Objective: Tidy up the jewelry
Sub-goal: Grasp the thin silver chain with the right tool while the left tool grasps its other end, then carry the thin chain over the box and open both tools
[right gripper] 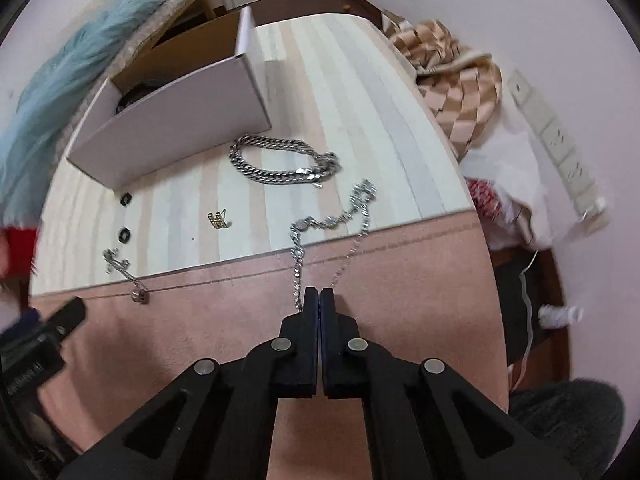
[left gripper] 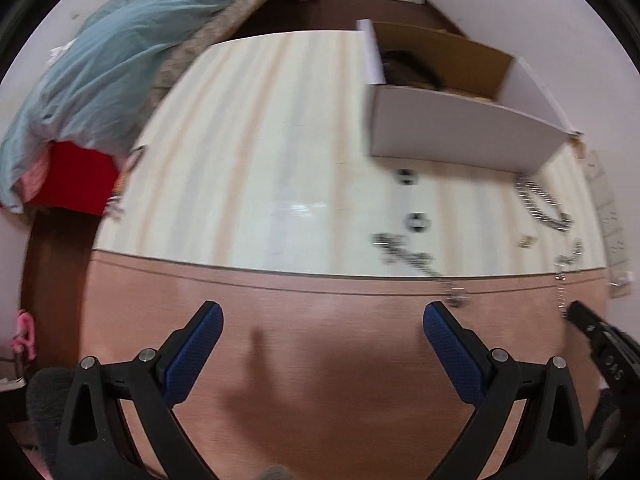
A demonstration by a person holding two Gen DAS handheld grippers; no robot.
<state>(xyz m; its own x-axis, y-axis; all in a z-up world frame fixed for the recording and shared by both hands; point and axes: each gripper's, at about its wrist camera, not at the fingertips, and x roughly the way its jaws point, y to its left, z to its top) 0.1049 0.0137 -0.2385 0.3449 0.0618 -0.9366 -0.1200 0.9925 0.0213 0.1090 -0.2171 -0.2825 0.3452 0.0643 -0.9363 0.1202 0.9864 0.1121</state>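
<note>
Early in the task, by the look of it: nearly all the jewelry sits out on the table (right gripper: 360, 92), not in the white cardboard box (right gripper: 168, 128), which has something dark inside, unclear what. Right gripper (right gripper: 319, 300) is pressed fully together on the thin silver chain (right gripper: 352, 216); the chain trails from its tips back toward the box and drapes over the line where the striped mat meets the pink table edge. Left gripper (left gripper: 322, 320) is spread wide, holding nothing, hovering over the pink strip well short of the box. Still loose: thick curb chain (right gripper: 276, 164) just in front of the box, gold earring (right gripper: 219, 221), two small dark pieces (right gripper: 125, 216), and a short chain with a charm (right gripper: 124, 272) lying across the mat edge. Open mat lies right of the box, so the lift path looks free; the box's near wall is the main thing to get over. Table edge nearest the grippers is close, so a dangling chain could slip off.
</note>
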